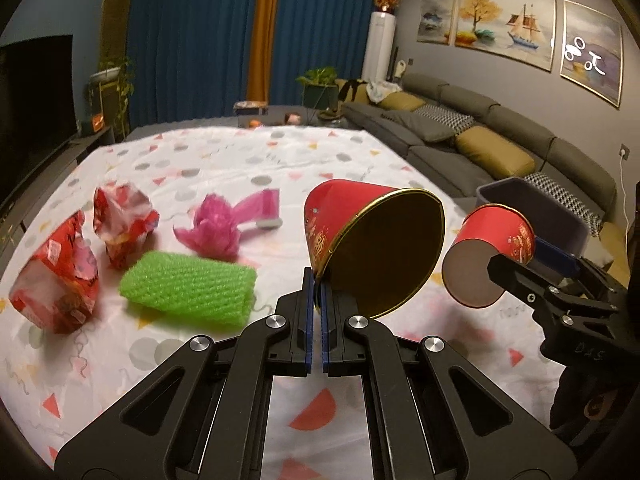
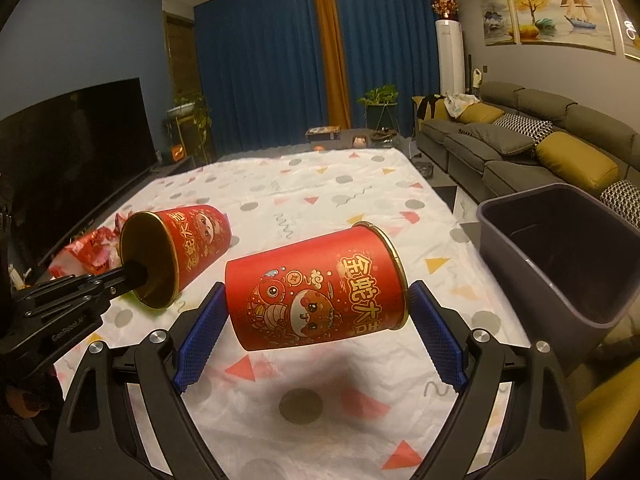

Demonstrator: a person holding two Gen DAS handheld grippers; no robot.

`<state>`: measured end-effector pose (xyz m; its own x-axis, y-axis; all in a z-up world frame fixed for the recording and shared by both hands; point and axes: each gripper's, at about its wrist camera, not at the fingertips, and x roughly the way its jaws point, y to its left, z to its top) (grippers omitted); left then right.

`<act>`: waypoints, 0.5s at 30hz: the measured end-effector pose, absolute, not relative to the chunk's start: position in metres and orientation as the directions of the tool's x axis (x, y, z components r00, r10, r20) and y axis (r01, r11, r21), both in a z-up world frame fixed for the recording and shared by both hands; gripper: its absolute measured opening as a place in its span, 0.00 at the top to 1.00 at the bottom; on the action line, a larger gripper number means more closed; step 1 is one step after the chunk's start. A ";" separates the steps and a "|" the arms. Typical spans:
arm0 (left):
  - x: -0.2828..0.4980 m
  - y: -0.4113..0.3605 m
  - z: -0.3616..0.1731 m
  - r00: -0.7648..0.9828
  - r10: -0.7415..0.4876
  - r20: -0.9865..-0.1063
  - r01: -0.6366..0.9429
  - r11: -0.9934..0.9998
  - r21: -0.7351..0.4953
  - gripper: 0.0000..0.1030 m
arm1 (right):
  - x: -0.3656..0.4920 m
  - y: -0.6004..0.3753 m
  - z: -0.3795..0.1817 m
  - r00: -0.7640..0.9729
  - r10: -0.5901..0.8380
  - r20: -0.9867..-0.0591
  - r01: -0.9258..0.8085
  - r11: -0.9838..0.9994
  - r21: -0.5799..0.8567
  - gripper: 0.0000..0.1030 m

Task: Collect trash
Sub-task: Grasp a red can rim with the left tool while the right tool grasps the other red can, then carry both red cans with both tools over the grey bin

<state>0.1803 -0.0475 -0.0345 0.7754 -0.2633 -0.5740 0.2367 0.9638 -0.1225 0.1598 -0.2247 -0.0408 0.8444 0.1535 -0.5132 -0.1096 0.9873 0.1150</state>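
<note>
trash cups are both lifted above the desk point(image 2: 360, 184): left tool point(image 1: 318, 292) pinches one cup point(image 1: 372, 248) by its rim, right tool point(image 2: 316, 316) clamps another cup point(image 2: 316, 288) lengthwise. the thin rim pinch could slip before the bin point(image 2: 560, 264).

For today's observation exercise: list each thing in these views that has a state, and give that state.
Left tool: shut on the first cup's rim.
First red cup: lifted, tipped sideways.
Right tool: shut on second cup.
Second red cup: held sideways.
Grey bin: open-topped.
Red wrappers: crumpled.
</note>
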 end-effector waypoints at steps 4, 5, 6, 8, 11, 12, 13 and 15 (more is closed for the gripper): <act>0.177 -0.056 -0.025 0.784 -0.280 -0.554 0.252 0.959 -0.129 0.98 | 0.152 -0.232 -0.033 0.859 0.141 -0.492 -0.096 0.989 0.117 0.16; 0.176 -0.058 -0.023 0.785 -0.285 -0.550 0.255 0.958 -0.131 0.98 | 0.151 -0.234 -0.031 0.862 0.137 -0.488 -0.091 0.989 0.117 0.16; 0.175 -0.060 -0.022 0.786 -0.290 -0.546 0.260 0.956 -0.133 0.98 | 0.149 -0.237 -0.029 0.867 0.131 -0.481 -0.084 0.990 0.116 0.16; 0.174 -0.067 -0.018 0.788 -0.299 -0.539 0.271 0.953 -0.133 0.98 | 0.145 -0.241 -0.026 0.872 0.122 -0.473 -0.074 0.990 0.117 0.16; 0.175 -0.077 -0.013 0.787 -0.314 -0.531 0.290 0.948 -0.132 0.98 | 0.140 -0.252 -0.019 0.883 0.104 -0.457 -0.054 0.991 0.123 0.16; 0.175 -0.080 -0.011 0.786 -0.320 -0.528 0.296 0.946 -0.132 0.98 | 0.139 -0.254 -0.018 0.886 0.100 -0.452 -0.049 0.991 0.124 0.16; 0.176 -0.083 -0.009 0.785 -0.329 -0.525 0.306 0.943 -0.134 0.98 | 0.138 -0.258 -0.015 0.890 0.092 -0.446 -0.040 0.991 0.125 0.16; 0.177 -0.090 -0.005 0.782 -0.346 -0.519 0.323 0.936 -0.137 0.98 | 0.135 -0.266 -0.012 0.897 0.076 -0.436 -0.022 0.992 0.127 0.16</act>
